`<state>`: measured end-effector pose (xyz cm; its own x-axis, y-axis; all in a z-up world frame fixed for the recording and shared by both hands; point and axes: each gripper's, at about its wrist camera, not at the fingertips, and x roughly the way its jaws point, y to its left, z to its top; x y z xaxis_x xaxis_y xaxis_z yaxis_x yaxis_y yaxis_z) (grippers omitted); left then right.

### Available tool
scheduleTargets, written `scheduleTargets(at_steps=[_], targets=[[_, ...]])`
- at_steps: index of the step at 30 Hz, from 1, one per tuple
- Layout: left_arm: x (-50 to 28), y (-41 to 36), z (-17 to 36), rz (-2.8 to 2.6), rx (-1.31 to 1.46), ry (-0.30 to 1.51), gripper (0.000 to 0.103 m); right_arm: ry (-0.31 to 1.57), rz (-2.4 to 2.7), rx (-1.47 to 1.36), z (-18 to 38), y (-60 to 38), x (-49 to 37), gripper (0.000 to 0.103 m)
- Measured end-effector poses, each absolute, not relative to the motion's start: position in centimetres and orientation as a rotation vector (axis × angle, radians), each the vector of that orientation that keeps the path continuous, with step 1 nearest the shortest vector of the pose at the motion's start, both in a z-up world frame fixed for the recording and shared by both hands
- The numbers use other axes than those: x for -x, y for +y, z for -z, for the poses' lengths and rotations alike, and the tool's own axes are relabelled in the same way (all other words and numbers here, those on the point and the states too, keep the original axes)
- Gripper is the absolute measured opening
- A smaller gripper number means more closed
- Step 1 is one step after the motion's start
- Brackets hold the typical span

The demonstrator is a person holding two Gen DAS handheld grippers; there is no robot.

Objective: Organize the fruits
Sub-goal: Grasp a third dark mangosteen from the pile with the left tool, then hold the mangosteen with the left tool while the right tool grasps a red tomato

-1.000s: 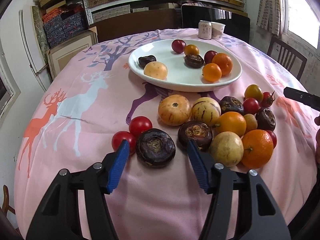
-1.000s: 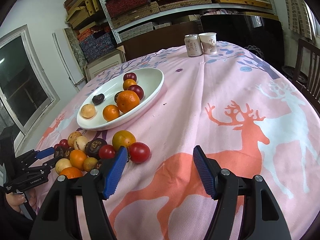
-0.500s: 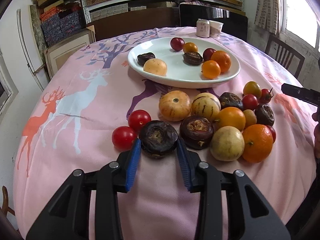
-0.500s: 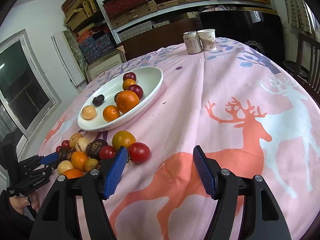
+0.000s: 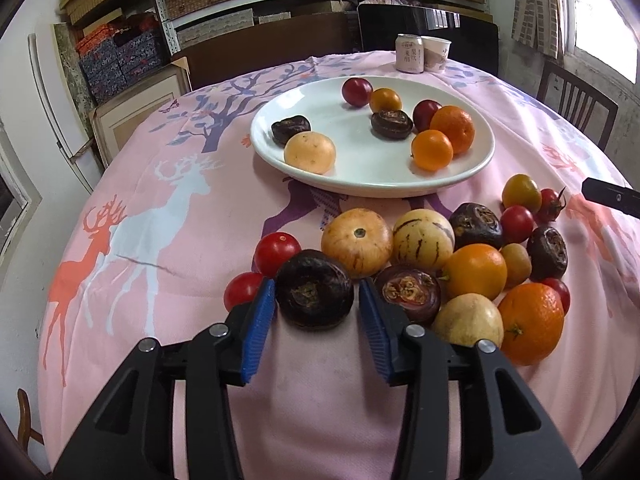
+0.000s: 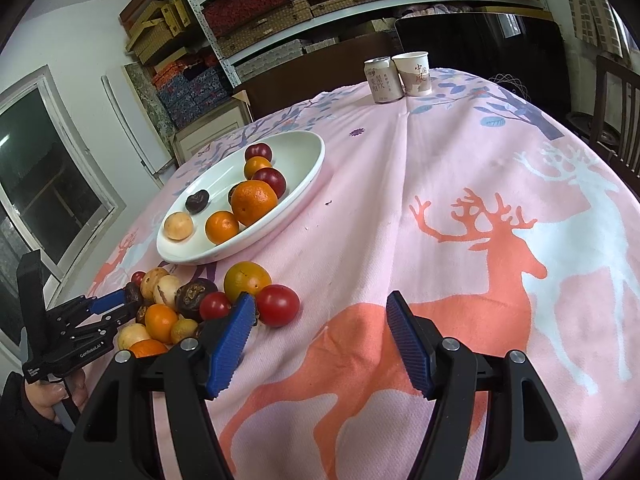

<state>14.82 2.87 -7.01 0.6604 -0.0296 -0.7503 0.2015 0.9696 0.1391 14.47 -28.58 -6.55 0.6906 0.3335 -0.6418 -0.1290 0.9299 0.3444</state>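
Left gripper: the blue fingers are set on either side of a dark, wrinkled fruit at the near edge of the loose pile. The left pad appears to touch its skin; a thin gap seems to remain at the right pad, so whether the pinch is complete cannot be told. The fruit appears to rest on the pink cloth of the bench.

Crowding around the grasp: two red tomatoes lie just outside the left finger, and a second dark fruit lies just outside the right finger. Beyond these lie pale striped fruits, oranges and more small tomatoes.

Judged step: the dark fruit is to be lifted and carried to the white plate farther along the bench, where two similar dark fruits already lie.

Notes for doing it well:
- The fingers should be closed gently at the widest part; the skin looks soft and could be bruised.
- The lift should be taken straight up before any travel, so that the neighbouring tomatoes are not set rolling.
- Placement beside the plate's dark fruits is suggested, clear of the oranges.

Right gripper: its fingers are spread wide and hold nothing, over bare cloth; a red tomato lies just beside the left finger.
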Motion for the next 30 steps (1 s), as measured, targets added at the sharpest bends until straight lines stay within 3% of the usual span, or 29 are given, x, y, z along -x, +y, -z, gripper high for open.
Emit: scheduleTargets(at_steps=[15,20,26,30], targets=[[-11.7,3.3,5.6,0.187,-0.172,0.805,0.039,0.77,-0.274,-0.283,6.9,-28.2,-14.2,0.069],[-9.4,3.9,5.1,0.195,-0.194,0.823,0.039,0.765,-0.384,-0.094,6.3,-23.9,-12.4,0.069],[-8.4,4.2,6.2,0.205,-0.18,0.861,0.039,0.822,-0.55,0.173,6.8,-16.2,-9.0,0.045],[-8.3,4.1,6.6,0.208,-0.181,0.857,0.039,0.844,-0.554,0.18,6.9,-14.6,-8.8,0.042]])
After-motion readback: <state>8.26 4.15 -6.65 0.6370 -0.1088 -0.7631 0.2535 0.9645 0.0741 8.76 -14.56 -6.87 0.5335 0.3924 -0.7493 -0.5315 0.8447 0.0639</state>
